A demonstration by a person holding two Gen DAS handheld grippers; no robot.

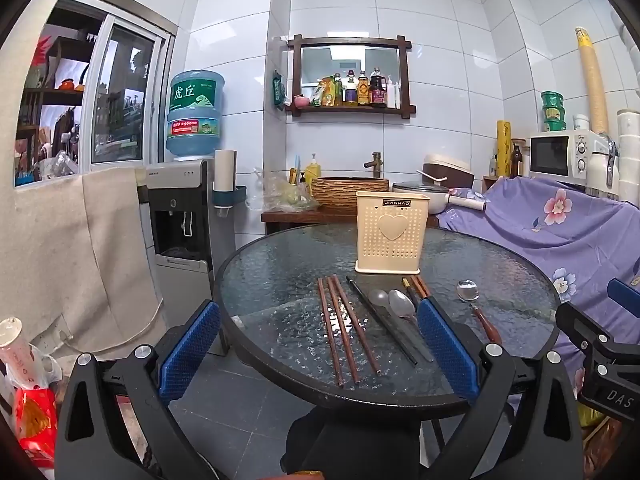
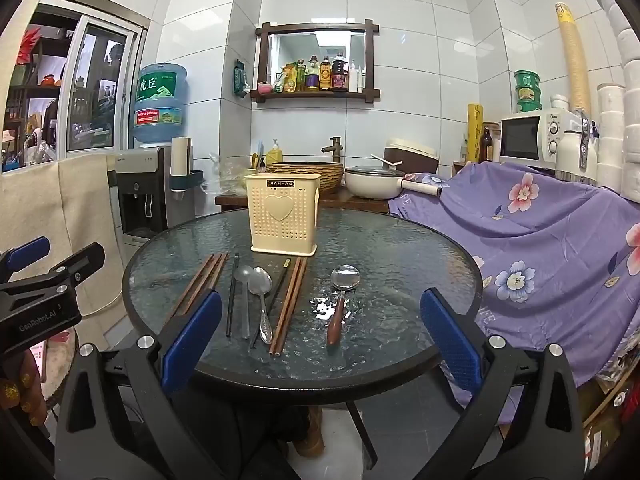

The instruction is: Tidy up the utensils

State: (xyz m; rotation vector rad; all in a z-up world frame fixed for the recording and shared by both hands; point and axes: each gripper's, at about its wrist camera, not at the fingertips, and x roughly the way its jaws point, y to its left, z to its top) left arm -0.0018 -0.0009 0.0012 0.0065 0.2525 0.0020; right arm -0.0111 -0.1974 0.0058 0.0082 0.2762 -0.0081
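1. A round glass table (image 1: pixel 280 256) stood in a tiled kitchen corner, with every utensil lying flat on it and none yet put away.
2. A cream perforated utensil holder (image 1: pixel 390 232) with a heart on its front stood upright toward the far side of the table, and nothing could be seen sticking out of its top.
3. In front of the holder, from left to right in the left wrist view, lay three brown chopsticks (image 1: pixel 344 328), a black chopstick (image 1: pixel 380 320), a translucent spoon (image 1: pixel 378 299) and a metal spoon (image 1: pixel 401 303) side by side, more brown chopsticks (image 2: pixel 290 304) just beside them, and, set apart to the right, a wooden-handled spoon (image 2: pixel 342 296).
4. The left gripper (image 1: pixel 316 350) hovered at the near edge of the table with its blue pads spread wide and nothing between them.
5. The right gripper (image 2: pixel 320 338) hovered likewise, its pads wide apart and empty, roughly lined up with the wooden-handled spoon.
6. The work appeared to be at its very start: the first pick had not been made.
7. The next move would likely call for lowering one gripper over a single utensil, closing on its handle, then lifting and tipping it upright into the holder; thin chopsticks flat on glass could be hard to pinch.
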